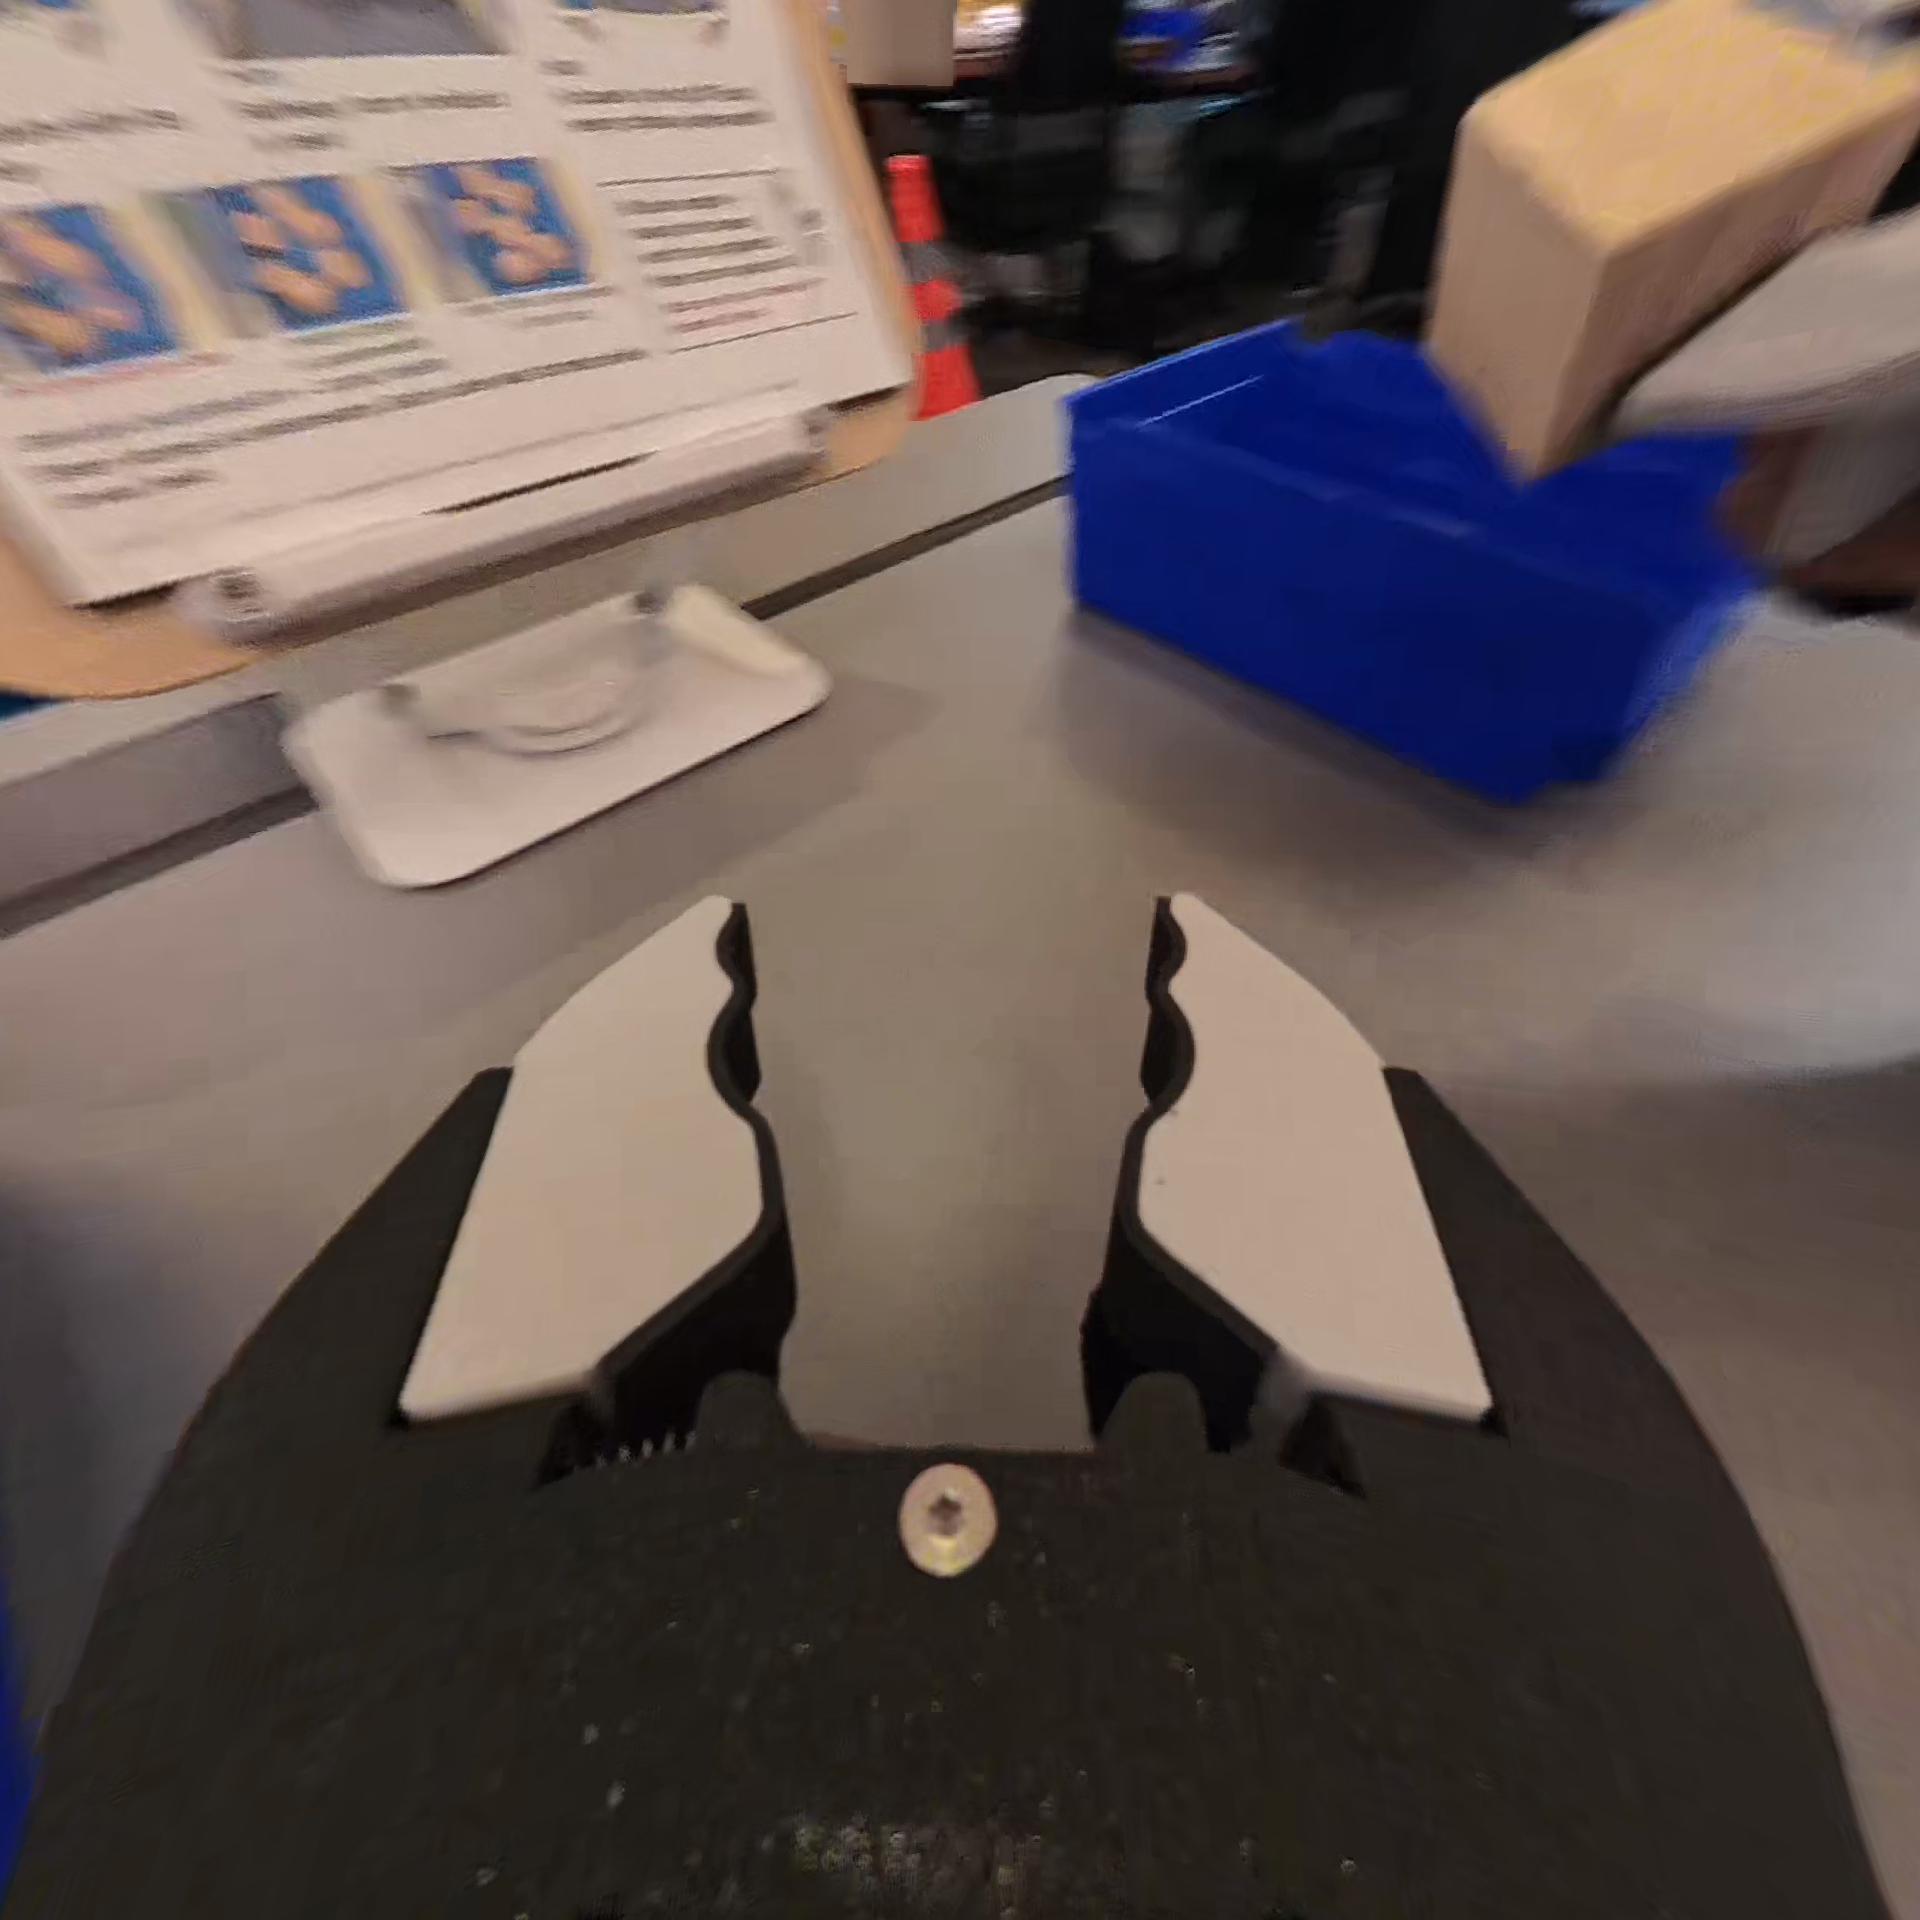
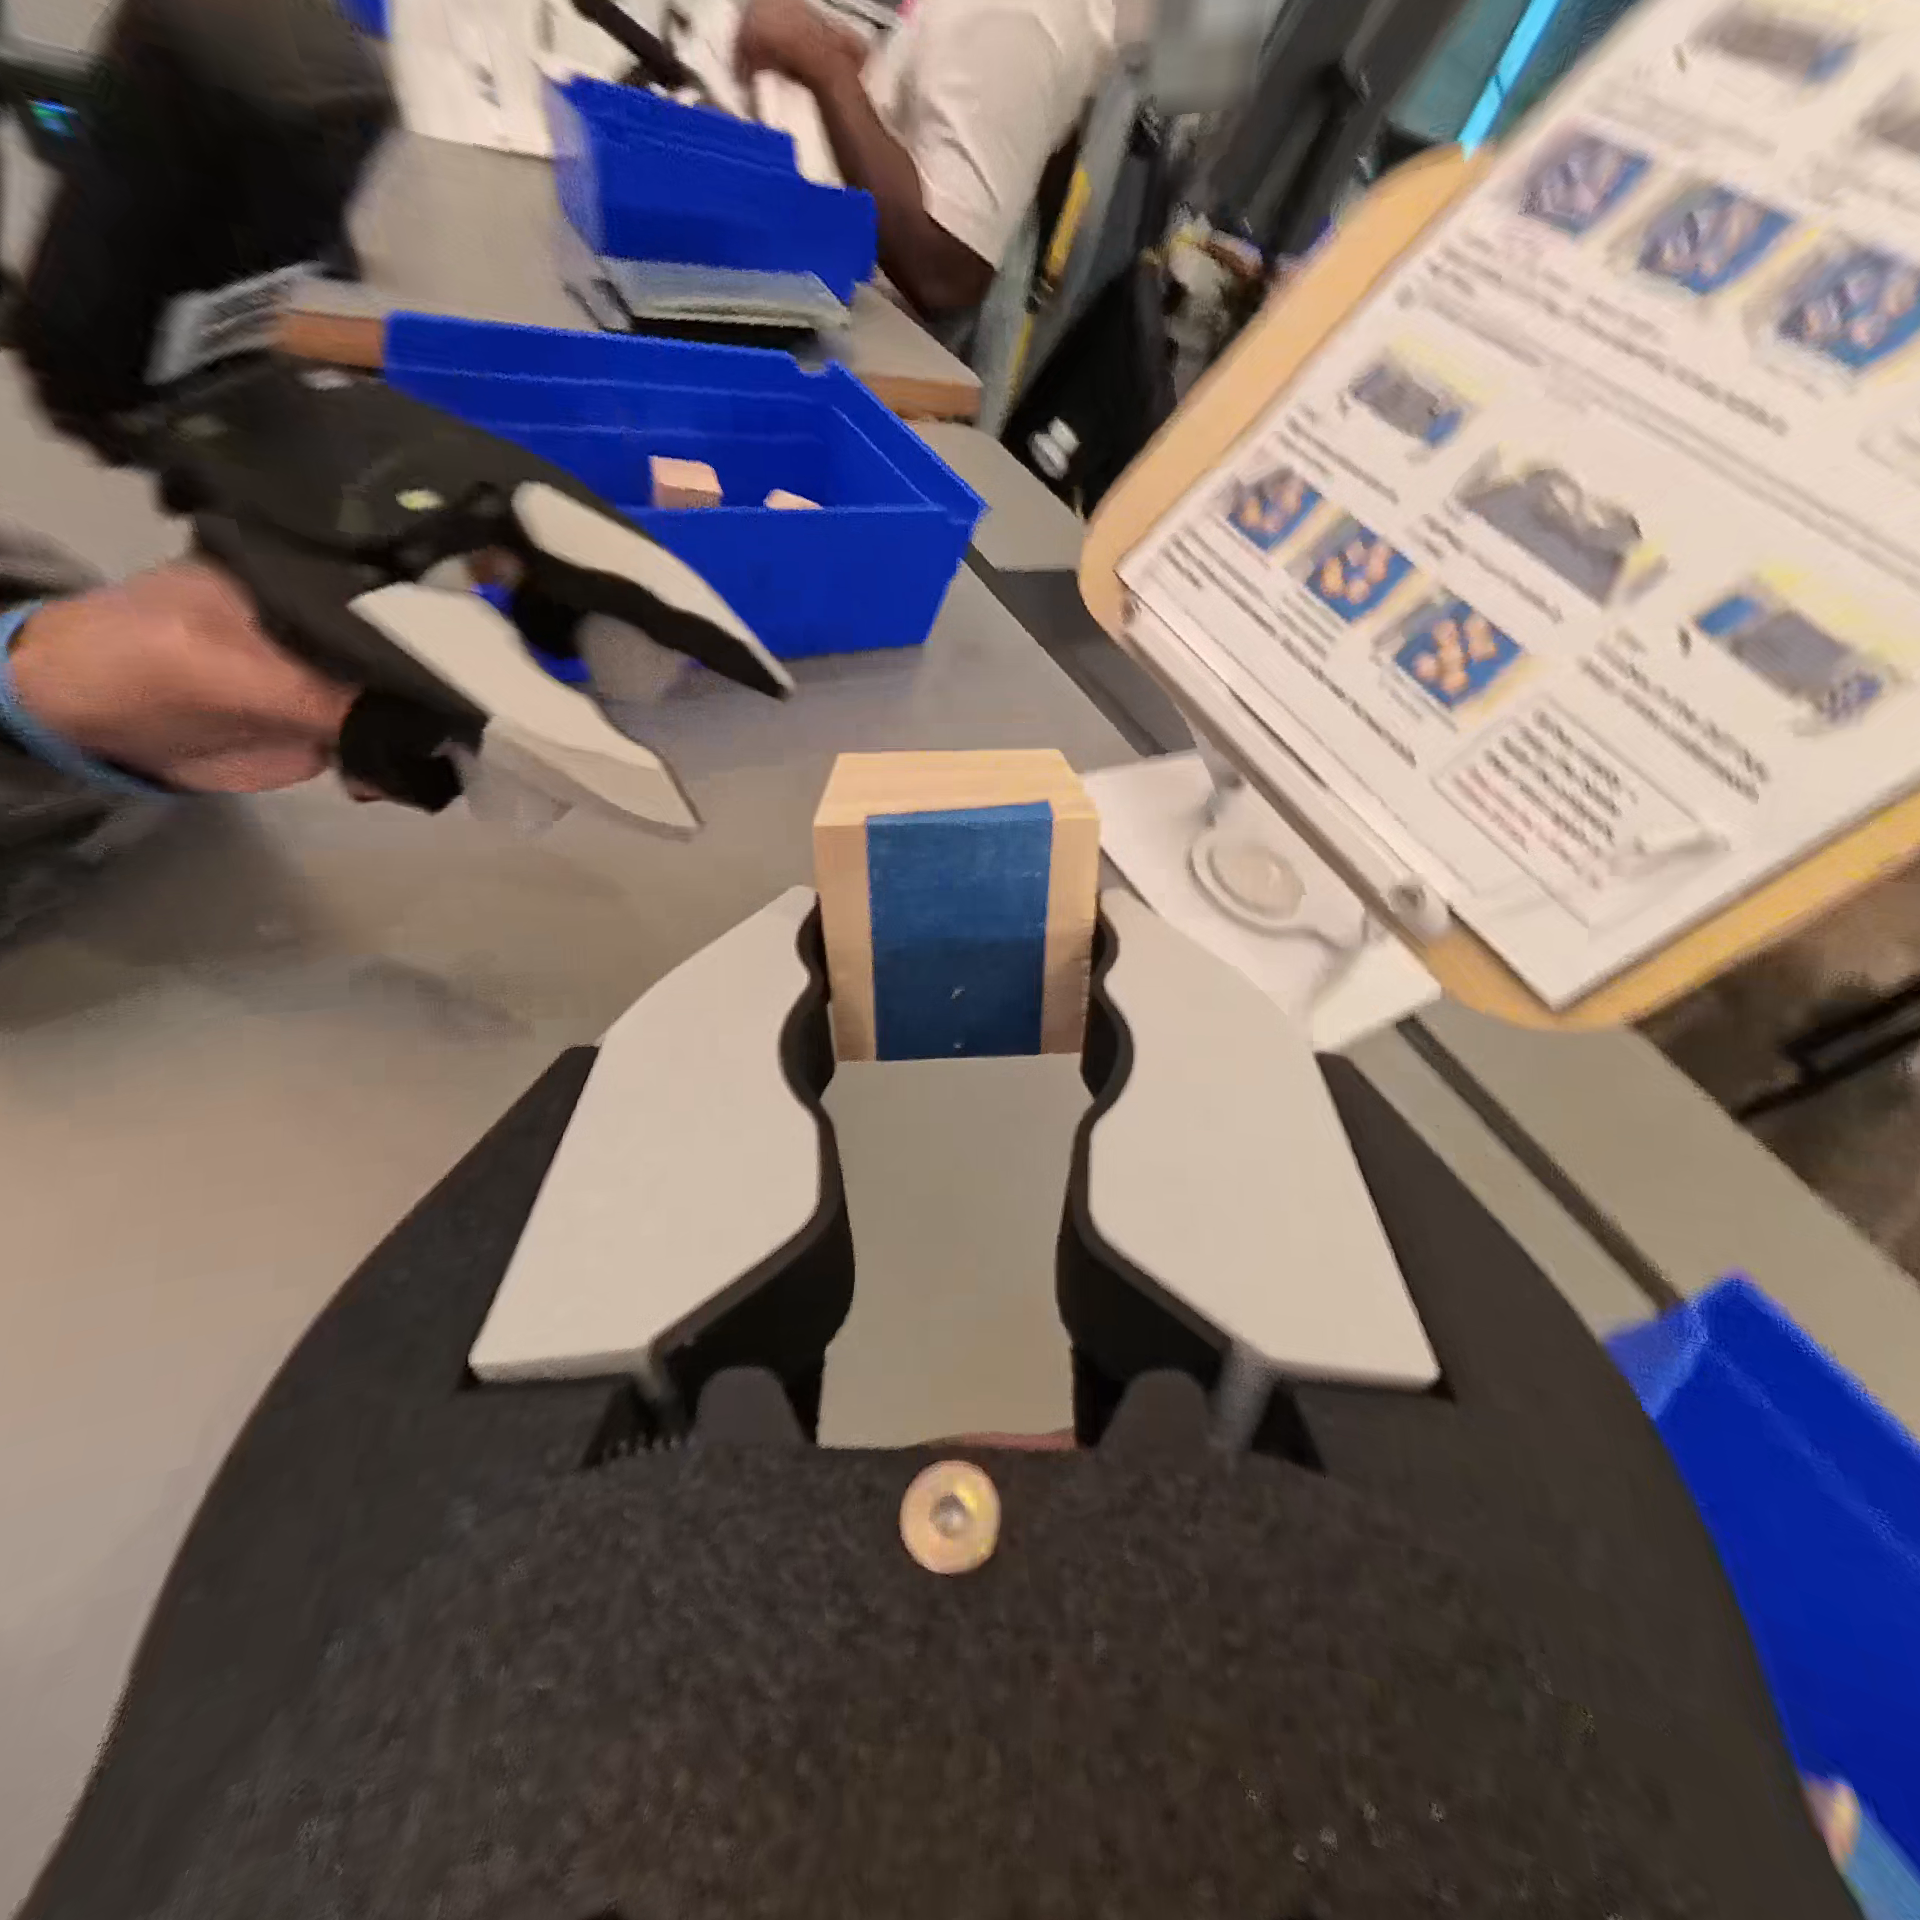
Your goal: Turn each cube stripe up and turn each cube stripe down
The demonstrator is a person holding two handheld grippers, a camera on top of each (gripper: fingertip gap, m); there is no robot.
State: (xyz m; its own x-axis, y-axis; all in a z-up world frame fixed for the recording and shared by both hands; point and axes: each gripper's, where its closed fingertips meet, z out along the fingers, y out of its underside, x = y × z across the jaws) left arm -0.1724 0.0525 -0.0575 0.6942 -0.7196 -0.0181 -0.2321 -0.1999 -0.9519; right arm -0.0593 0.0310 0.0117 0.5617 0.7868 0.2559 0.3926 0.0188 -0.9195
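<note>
Right gripper point(image 2: 951, 977) clenched on a wooden cube point(image 2: 956, 914), held aloft above the grey table point(image 2: 260, 1039), blue stripe point(image 2: 961, 930) facing the camera. Left gripper point(image 1: 951, 977) released, empty, over bare tabletop. At two o'clock in the left view, same cube point(image 1: 1621, 229) raised over the blue bin point(image 1: 1351, 582); more cubes point(image 2: 686, 483) in that bin at eleven o'clock in the right view. Likely light, rigid, smooth-sided; best pinched on two opposite plain faces, clear of the tape. Far faces of the held cube hidden; instruction sheet point(image 2: 1558, 540) blurred; count of cubes in the bin unclear.
</note>
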